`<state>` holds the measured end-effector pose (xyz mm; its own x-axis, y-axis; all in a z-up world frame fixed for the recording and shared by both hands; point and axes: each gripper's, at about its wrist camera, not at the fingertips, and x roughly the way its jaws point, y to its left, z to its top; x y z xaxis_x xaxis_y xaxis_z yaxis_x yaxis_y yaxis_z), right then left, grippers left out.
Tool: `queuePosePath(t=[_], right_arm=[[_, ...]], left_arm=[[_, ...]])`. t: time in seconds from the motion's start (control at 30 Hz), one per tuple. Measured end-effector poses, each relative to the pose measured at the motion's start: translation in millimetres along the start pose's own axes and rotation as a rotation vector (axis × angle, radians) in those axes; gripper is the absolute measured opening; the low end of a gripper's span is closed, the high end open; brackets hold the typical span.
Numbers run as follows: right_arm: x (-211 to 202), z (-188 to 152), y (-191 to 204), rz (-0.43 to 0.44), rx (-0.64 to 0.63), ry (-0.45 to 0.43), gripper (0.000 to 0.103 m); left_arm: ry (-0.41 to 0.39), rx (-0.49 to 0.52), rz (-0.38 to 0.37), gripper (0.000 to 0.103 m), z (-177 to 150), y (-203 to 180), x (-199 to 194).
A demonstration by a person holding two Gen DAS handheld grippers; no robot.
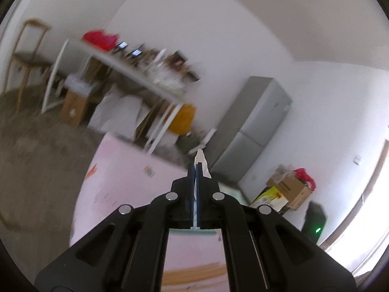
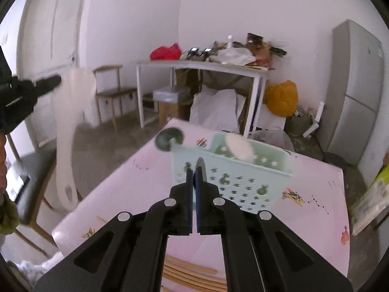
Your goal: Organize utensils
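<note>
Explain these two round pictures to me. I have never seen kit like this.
There is no robot: a person holds a two-fingered grabber in each hand, and a wide-angle camera on each looks along its fingers. One picture comes from the left gripper, the other from the right gripper. The left is shut on a long white utensil. The right is shut on a thin grey strip, probably a utensil handle. On the pink table are a mint basket holding utensils and some wooden sticks.
</note>
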<state>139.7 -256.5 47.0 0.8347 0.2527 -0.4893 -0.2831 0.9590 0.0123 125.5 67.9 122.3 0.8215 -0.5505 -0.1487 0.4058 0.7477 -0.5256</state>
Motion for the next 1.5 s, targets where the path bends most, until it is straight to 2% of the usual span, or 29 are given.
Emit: queuePosePath(t=[0.13,0.2,0.4,0.5,0.6,0.87,0.97,1.23,1.37,1.5], right_arm=[[-10.4,2.8,-19.4,0.005,0.052,-0.047,0.002],[-15.6,4.5,-30.4,0.013,0.084,-0.07,0.002],[-23.9,13.1,-56.7,0.05,0.151,-0.128,0.002],[-32.7,14.6,-69.9,0.065,0.18,-0.157,0.002],[-38.6,19.6,-81.5,0.086,0.209,-0.181,0.002],[-52.4,37.1,-111.6,0.19,0.29,-0.247,0.002],[-54.8,44.3,-118.5,0.212,0.305,-0.265,0.002],[-57.4,53.0,-127.0,0.257,0.328,-0.294,0.002],[-51.2,62.5,-133.7,0.296,0.347,-0.312,0.002],[-39.1,67.6,-137.4,0.337,0.37,-0.308,0.002]], left_arm=[[-0.064,0.09,-0.028,0.0,25.7,-35.8,20.1],[-0.114,0.158,-0.01,0.0,38.7,-53.0,36.0],[-0.153,0.295,0.059,0.0,47.3,-78.0,87.9],[-0.126,0.377,0.124,0.0,34.2,-83.2,120.9],[-0.085,0.417,0.161,0.0,17.6,-80.0,144.6],[-0.048,0.551,0.248,0.0,-21.1,-73.3,176.2],[-0.073,0.569,0.254,0.0,-23.9,-76.4,174.0],[-0.221,0.548,0.266,0.0,5.4,-94.0,162.6],[-0.216,0.572,0.269,0.0,-1.9,-93.7,177.7],[-0.171,0.634,0.293,0.0,-25.0,-90.4,196.5]])
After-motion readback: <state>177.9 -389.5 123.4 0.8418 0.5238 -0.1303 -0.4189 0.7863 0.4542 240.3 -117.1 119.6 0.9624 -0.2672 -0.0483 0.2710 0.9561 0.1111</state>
